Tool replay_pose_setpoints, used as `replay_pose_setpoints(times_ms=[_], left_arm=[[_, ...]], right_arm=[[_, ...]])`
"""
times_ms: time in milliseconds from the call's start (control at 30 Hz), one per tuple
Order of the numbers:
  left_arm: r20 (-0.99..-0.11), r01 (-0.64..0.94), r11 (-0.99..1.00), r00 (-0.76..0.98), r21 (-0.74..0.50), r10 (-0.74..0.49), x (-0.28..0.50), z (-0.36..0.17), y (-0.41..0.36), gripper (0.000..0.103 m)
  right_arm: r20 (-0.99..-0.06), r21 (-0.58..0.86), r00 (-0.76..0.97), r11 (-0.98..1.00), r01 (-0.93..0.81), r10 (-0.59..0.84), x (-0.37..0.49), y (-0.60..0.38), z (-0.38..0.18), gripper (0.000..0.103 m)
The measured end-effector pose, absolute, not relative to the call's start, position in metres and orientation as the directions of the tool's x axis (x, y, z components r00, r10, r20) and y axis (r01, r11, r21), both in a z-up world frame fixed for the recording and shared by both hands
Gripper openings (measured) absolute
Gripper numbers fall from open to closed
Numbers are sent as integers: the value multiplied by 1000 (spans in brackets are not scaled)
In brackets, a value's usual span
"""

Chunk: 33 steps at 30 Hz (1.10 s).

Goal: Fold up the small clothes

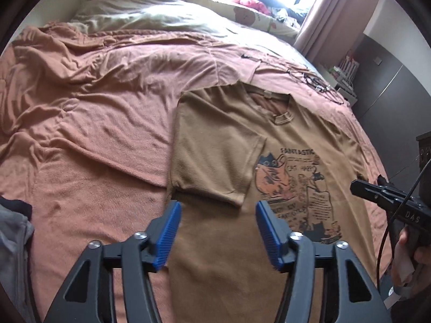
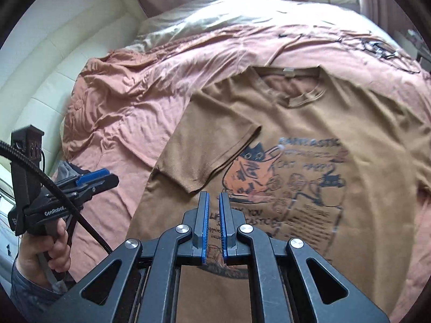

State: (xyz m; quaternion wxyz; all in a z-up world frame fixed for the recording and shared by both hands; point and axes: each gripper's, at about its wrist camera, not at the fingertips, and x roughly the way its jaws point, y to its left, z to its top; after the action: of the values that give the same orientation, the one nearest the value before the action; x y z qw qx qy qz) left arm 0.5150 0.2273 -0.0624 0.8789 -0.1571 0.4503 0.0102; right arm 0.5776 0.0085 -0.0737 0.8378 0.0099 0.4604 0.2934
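Note:
A brown T-shirt (image 1: pixel 223 140) with a cat print (image 1: pixel 296 188) lies face up on the pink blanket (image 1: pixel 94 107), collar toward the far end of the bed. Its left sleeve (image 2: pixel 210 158) is folded in over the chest. My left gripper (image 1: pixel 218 212) hovers open over the shirt's lower left part, blue pads (image 1: pixel 172 223) wide apart and nothing between them. In the right wrist view my right gripper (image 2: pixel 214 202) hangs above the print (image 2: pixel 282 183), its jaws shut to a thin gap, holding nothing. That view also has the left gripper (image 2: pixel 105 181), held in a hand (image 2: pixel 54 253).
Black cables (image 1: pixel 317 83) lie on the blanket beyond the shirt's right shoulder. Pillows and plush toys (image 1: pixel 242 10) fill the bed's far end by the curtain (image 1: pixel 334 18). A grey garment (image 1: pixel 13 242) sits at the near left. A dark cabinet (image 1: pixel 390 86) stands to the right.

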Motion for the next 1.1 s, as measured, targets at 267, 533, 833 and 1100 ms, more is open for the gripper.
replay_pose_setpoints(times_ms=[267,533,833,1100], left_arm=[[-714,-176,944,695,-280,-82,472,-11,204,103],[-684,-172,947,727,-271,-64,424,30,176,103],[-603,-117,933,788,-339,-120,355,62,135,103],[-564,-54,950,815,-307,-136,313,71,97,103]], right_arm=[[-692,265,518,845,-465,502,508,-44,-14,83],[-663,232,588,874,-428,463,443,-94,21,87],[-637,216,632,889,-403,441,362,-153,41,89],[-617,154,697,924,-350,367,306,-211,42,89]])
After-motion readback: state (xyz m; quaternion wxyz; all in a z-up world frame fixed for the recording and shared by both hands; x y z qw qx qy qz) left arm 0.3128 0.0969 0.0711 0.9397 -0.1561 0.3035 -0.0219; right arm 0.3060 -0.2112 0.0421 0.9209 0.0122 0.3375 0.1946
